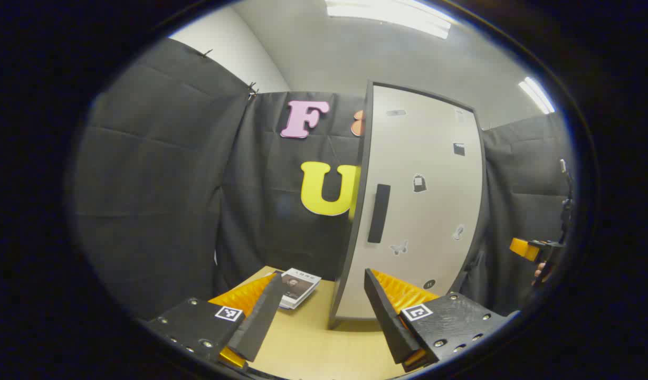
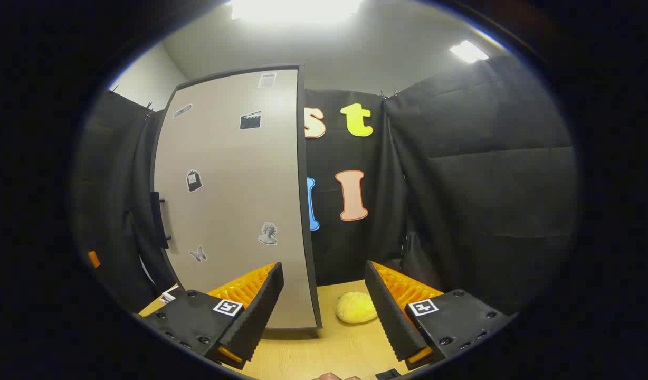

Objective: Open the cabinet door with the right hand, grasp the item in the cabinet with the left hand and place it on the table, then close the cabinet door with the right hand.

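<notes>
Looking along the left gripper in the left gripper view, fingers spread wide w/ nothing between them; cabinet stands just ahead & slightly right on the table, door shut, dark handle facing, a booklet flat ahead-left, and the other gripper far right. Right gripper view: right gripper also wide & empty, cabinet ahead-left, its door closed so any item inside is hidden, a yellowish lumpy object on the table between the fingers, farther ahead

Bright ceiling strip lights, fisheye-warped edges, sharp
</notes>
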The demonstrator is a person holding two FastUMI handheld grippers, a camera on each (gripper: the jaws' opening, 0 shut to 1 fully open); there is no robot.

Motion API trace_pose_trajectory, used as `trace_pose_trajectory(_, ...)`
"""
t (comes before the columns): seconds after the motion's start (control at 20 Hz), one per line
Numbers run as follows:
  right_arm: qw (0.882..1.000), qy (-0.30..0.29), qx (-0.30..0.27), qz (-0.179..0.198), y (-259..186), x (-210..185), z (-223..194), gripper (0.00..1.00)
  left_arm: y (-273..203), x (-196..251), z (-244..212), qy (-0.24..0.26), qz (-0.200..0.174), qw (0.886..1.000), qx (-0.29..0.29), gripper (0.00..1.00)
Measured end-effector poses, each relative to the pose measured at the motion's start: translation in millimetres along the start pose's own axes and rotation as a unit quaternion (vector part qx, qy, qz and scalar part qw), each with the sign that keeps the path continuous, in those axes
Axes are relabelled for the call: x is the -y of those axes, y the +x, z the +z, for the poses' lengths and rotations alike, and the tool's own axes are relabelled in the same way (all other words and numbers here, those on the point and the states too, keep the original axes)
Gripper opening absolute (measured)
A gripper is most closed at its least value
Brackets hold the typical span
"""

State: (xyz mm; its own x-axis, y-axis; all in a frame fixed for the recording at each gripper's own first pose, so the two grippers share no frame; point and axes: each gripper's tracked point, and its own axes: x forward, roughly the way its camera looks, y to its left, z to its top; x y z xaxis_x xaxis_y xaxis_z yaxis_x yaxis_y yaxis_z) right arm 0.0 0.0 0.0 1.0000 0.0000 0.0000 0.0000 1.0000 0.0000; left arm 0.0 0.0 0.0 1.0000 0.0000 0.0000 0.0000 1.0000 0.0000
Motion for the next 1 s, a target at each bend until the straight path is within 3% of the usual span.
trace_pose_trajectory(0.05, 1.0, 0.002, -0.003, 0.004, 0.9, 1.7, -2.1, 0.96, -2.0, 2.5, -1.1, -0.004, 0.004, 1.0, -0.005, 0.95)
trace_pose_trajectory(0.1, 1.0, 0.004, -0.006, 0.008, 2.8, 4.2, -4.2, 0.98, -3.6, 9.1, -0.8, -0.014, 0.005, 1.0, -0.006, 0.91)
trace_pose_trajectory(0.25, 1.0, 0.006, -0.013, 0.024, 12.4, 12.5, -10.4, 0.98, -8.5, 28.8, 7.7, -0.033, 0.007, 0.999, 0.01, 0.92)
trace_pose_trajectory(0.55, 0.998, 0.019, -0.04, 0.051, 23.0, 29.3, -38.1, 0.96, -14.7, 63.6, -11.4, -0.052, 0.052, 0.997, -0.006, 0.93)
trace_pose_trajectory(0.7, 0.994, 0.048, -0.077, 0.064, 19.8, 25.4, -68.1, 0.98, -10.3, 106.7, -16.5, -0.078, 0.022, 0.996, -0.028, 0.92)
trace_pose_trajectory(0.85, 0.993, 0.045, -0.089, 0.056, 9.3, 34.7, -90.0, 0.98, -12.7, 103.4, -13.1, -0.038, 0.032, 0.998, -0.024, 0.92)
trace_pose_trajectory(1.0, 0.991, 0.041, -0.116, 0.054, -0.1, 34.0, -115.8, 0.98, -7.3, 100.4, -24.1, -0.05, 0.027, 0.998, -0.04, 0.91)
